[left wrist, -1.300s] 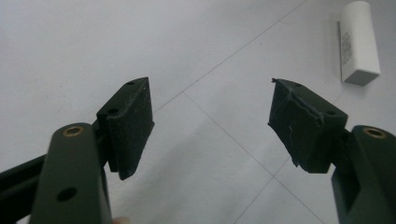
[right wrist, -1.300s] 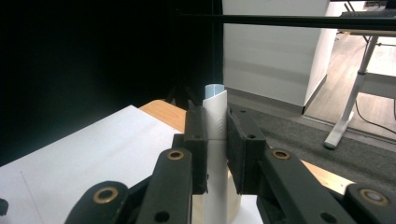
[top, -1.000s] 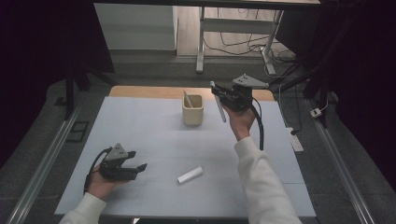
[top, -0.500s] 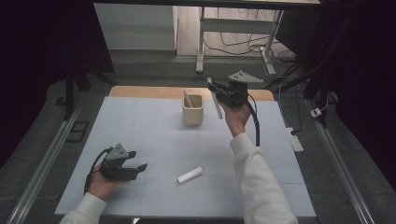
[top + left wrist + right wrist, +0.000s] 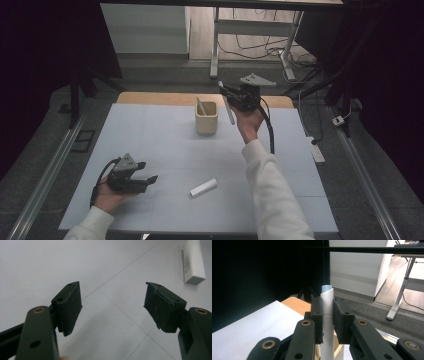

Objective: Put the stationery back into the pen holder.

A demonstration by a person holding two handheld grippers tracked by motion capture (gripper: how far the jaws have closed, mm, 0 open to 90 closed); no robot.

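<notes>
Overhead, the high view shows a pale blue-grey table (image 5: 165, 150) with a person's two forearms coming in from the bottom. The left gripper (image 5: 148, 179) rests low near the front-left corner, held in the left hand (image 5: 107, 197), its jaws spread apart and empty. Just to its right lies a short white tube (image 5: 203, 187), flat on the table and apart from the jaws. Farther back stands a beige cup (image 5: 206, 118) with a stick (image 5: 200, 106) leaning inside it. The right gripper (image 5: 223, 92) is lifted above the far edge, just right of the cup, clamped on a white pen (image 5: 227, 107) that hangs slanting down beside the cup.

Next, the left gripper view: both black pads (image 5: 70, 306) stand wide apart over bare table, with the white tube (image 5: 193, 261) at the upper right corner.

Last, the right gripper view: the jaws are closed tight on the white pen (image 5: 327, 315), which stands upright between them, its pale blue tip above the pads.
</notes>
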